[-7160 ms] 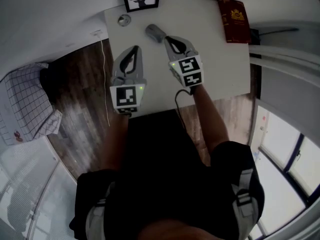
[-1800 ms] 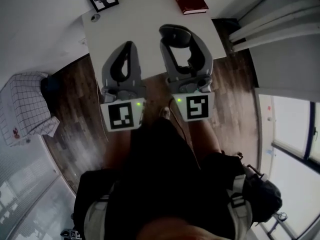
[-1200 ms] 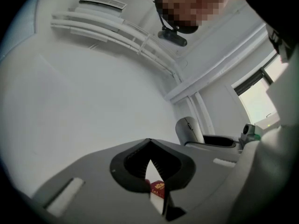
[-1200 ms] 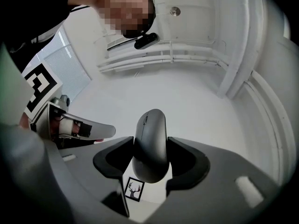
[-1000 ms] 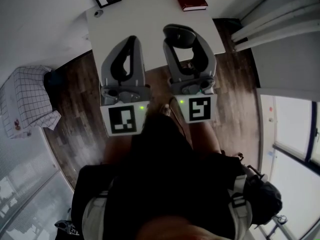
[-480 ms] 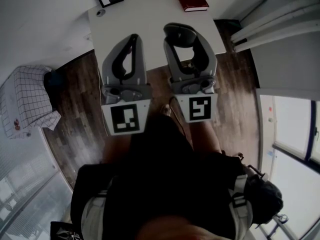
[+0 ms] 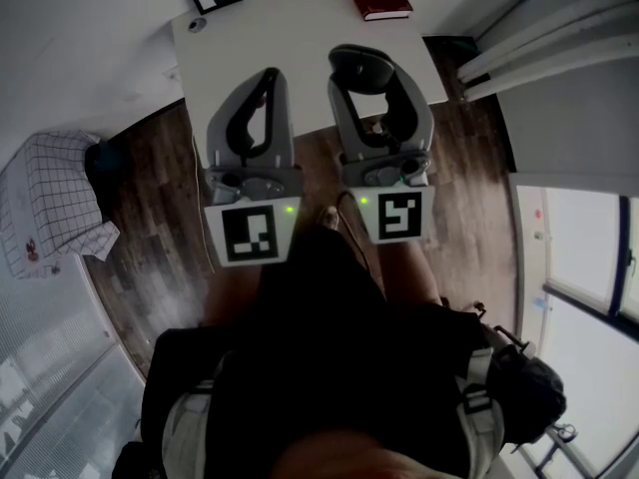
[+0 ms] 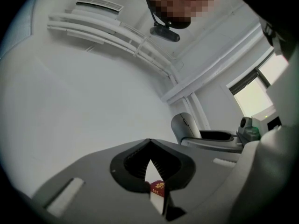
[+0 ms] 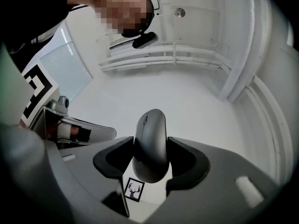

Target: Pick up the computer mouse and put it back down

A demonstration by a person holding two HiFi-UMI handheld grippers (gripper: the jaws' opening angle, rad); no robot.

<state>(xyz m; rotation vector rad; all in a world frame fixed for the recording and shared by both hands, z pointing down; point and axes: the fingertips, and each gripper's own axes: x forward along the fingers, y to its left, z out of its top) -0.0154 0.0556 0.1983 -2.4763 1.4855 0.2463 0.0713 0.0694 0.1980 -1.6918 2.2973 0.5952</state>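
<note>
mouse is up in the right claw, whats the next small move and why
Probably lower the right claw down toward the table. The mouse is clamped between its jaws and hangs clear of the white tabletop, so the lift looks done and only the put-down is left. I would hold the jaws closed until the mouse rests on the surface.

The head camera looks steeply down from high up. Each gripper camera sits close behind its jaws, tilted up. All three see the table (image 7: 290, 28).
</note>
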